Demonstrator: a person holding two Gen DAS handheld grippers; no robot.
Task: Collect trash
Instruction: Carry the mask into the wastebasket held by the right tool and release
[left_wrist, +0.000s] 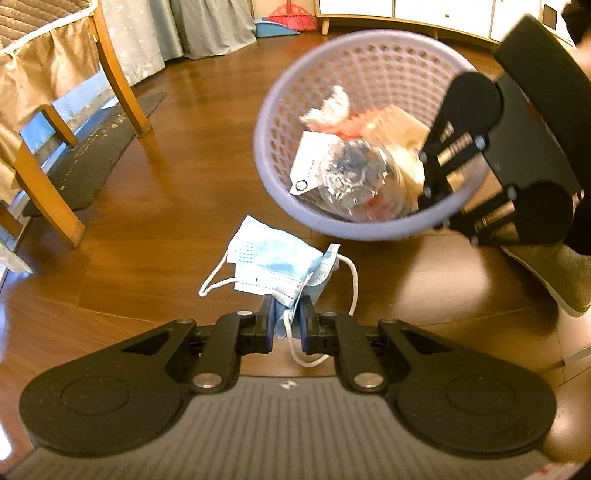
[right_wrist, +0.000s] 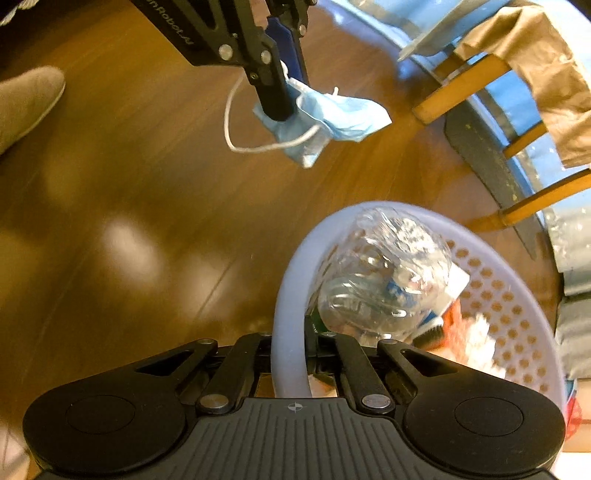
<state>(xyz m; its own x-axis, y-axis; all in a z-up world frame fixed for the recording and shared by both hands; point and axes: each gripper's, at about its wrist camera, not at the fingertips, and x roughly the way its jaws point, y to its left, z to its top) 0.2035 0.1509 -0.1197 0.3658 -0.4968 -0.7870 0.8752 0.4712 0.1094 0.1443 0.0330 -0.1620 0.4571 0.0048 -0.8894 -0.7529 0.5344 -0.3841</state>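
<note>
Left claw: my left gripper (left_wrist: 287, 320) is clamped on a crumpled blue face mask (left_wrist: 275, 266), ear loops dangling, held clear of the floor just short of the basket's near rim.
Right claw: my right gripper (right_wrist: 289, 356) is closed tight on the rim of the lavender basket (left_wrist: 264, 133), tilting its mouth towards the mask.
Basket load: a crushed clear bottle (right_wrist: 384, 273), paper scraps and a wrapper already lie inside.
Step in hand: I judge I am bringing the mask over the basket to drop it.
Doing it well: I want the mask fully past the rim before I let go, loops included, since a loop could snag the lattice wall.
Floor: glossy brown wood (left_wrist: 192, 177), bare beside the basket.
Room: beyond the basket, a wooden chair (left_wrist: 118, 81), a dark mat (left_wrist: 96, 155) and curtains.
</note>
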